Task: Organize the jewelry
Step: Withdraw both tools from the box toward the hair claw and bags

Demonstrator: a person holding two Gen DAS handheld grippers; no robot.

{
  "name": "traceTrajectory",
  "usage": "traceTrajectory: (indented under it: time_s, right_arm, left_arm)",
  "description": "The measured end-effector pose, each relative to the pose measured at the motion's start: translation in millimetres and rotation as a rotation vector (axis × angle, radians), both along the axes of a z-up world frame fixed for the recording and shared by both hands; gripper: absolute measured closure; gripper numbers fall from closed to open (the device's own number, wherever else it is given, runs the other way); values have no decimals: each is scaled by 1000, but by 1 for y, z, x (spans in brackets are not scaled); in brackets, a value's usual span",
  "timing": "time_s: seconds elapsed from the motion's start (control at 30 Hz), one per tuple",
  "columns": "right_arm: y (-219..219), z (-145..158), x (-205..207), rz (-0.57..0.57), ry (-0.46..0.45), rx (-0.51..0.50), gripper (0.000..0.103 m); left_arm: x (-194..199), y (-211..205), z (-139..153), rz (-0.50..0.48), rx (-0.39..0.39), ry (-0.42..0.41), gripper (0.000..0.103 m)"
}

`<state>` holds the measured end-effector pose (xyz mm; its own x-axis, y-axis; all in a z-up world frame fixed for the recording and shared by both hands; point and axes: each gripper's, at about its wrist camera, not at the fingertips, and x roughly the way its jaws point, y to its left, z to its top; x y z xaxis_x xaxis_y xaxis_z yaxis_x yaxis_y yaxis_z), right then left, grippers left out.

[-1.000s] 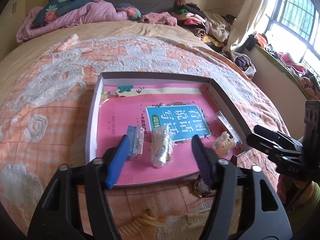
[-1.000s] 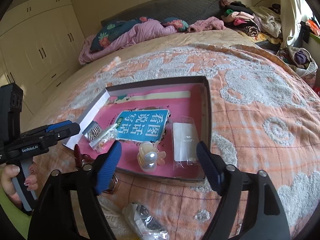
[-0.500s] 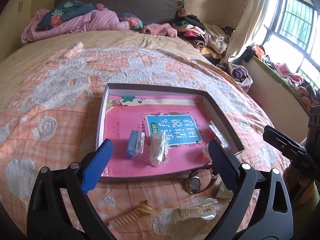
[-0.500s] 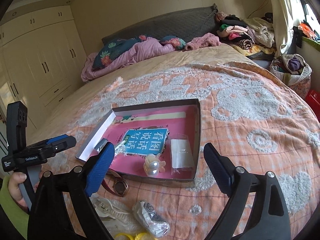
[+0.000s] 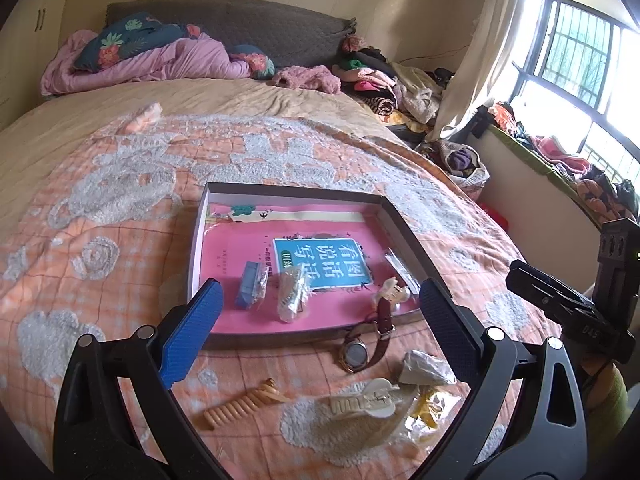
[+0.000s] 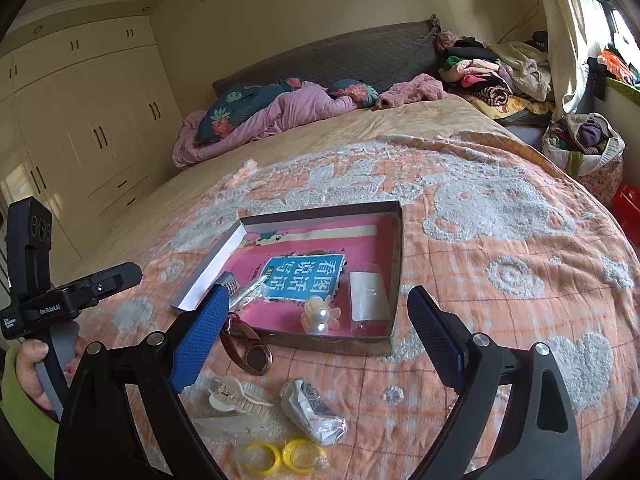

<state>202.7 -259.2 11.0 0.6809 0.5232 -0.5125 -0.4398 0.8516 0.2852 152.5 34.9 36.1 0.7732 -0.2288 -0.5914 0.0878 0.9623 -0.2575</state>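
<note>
I hold both tongs, left [image 5: 320, 334] and right [image 6: 318, 336], wide open and empty above the bed [image 6: 500, 240]; the watch [image 5: 356, 354] lies just outside the box [image 5: 400, 220].

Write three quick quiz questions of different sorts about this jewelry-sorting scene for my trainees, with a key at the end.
1. True or false: the watch lies wholly inside the box.
2. Multiple choice: the pearl hair clip rests (A) inside the box, (B) on the blanket outside it, (C) between a gripper's fingers.
3. Fill in: the left gripper and the right gripper are both ____ and hold nothing.

Key:
1. False; its face lies on the blanket, with the strap reaching up to the box's near edge.
2. A
3. open
</note>
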Motion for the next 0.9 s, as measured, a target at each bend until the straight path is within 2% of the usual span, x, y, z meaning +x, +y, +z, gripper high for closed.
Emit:
traceTrajectory:
  time_s: [0.43,0.9]
  right_arm:
    - [-9,-2,-17,12,15,-12,13]
    - [-8,-17,-34,50,48,-75,13]
  left_arm:
    - [-26,-14,-5,-35,9,9,11]
    - [-46,-34,-28,-88,52,72,11]
